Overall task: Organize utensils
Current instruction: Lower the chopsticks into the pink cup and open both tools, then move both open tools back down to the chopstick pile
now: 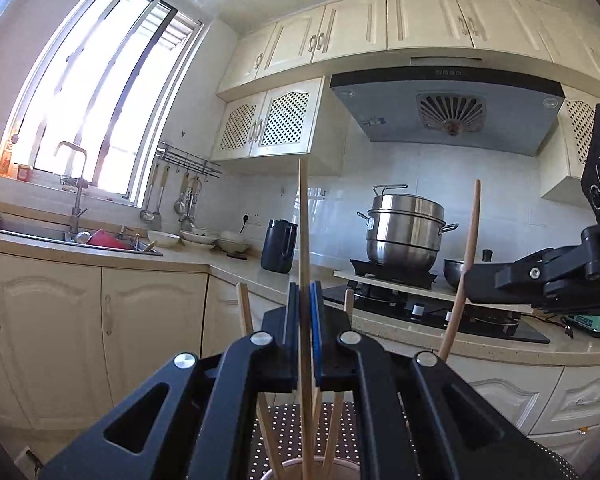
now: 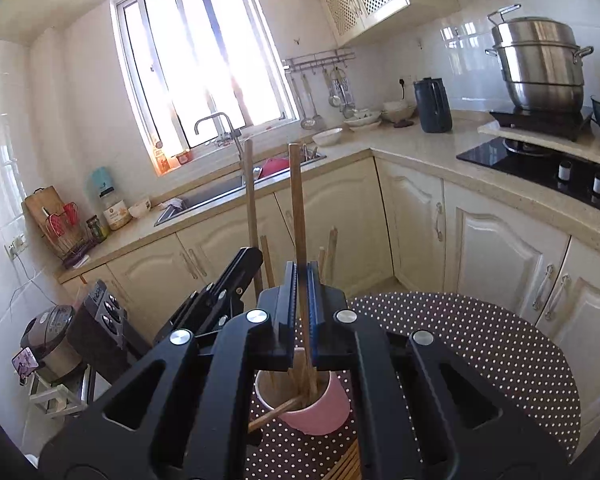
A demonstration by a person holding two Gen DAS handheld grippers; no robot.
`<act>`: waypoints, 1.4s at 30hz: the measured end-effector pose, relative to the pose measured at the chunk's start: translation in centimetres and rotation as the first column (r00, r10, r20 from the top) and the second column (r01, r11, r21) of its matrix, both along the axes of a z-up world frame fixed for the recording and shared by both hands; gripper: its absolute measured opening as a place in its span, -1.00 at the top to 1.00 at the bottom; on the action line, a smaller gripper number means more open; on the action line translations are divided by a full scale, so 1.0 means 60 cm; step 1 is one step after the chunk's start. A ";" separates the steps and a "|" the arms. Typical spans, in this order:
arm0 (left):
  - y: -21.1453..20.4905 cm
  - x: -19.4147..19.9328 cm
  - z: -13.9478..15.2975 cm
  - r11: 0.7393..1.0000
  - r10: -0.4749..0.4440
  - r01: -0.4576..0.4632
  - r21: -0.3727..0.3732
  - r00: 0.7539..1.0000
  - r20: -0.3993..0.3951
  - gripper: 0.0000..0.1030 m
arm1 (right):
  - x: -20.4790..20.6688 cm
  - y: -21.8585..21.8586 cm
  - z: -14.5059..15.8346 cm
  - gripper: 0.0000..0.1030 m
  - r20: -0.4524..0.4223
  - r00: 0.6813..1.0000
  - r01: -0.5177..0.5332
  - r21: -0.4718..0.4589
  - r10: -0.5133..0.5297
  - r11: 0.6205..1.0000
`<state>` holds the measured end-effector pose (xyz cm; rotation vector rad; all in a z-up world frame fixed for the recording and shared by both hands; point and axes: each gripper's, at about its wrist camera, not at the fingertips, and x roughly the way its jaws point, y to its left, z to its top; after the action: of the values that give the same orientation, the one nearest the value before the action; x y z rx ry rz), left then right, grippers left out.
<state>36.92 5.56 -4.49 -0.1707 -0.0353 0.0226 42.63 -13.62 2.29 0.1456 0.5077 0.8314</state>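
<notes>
Kitchen cupboards stand behind a dotted table (image 2: 480,344) where the pink cup (image 2: 312,404) sits right under both claws, and the left claw (image 1: 305,300) and right claw (image 2: 302,280) each pinch one chopstick (image 2: 298,208) standing straight up, its bottom end pointing into the cup.

The cup (image 2: 305,404) stood on the dotted bench (image 2: 480,360) with chopsticks (image 2: 300,216) upright in it, one stick lay against its left side, the left gripper (image 2: 236,276) sat left of the right gripper (image 2: 302,280), and the sink (image 2: 220,196) lay behind.
</notes>
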 end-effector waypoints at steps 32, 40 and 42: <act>0.006 -0.162 0.022 0.997 0.035 -0.024 0.075 0.989 -0.142 0.07 | -0.075 0.004 -0.042 0.65 -0.128 0.989 0.070 -0.022 -0.072 0.997; -0.010 -0.224 0.050 0.993 0.051 -0.035 0.116 0.989 -0.141 0.02 | -0.134 -0.027 -0.009 0.64 -0.092 0.992 0.090 -0.011 -0.091 0.996; -0.014 -0.243 0.058 0.992 0.052 -0.035 0.119 0.989 -0.142 0.01 | -0.151 -0.033 -0.005 0.64 -0.080 0.992 0.098 -0.015 -0.099 0.995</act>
<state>22.36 4.70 -1.02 -0.0516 0.1043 0.0761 33.58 -15.58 1.99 0.1934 0.5758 0.7284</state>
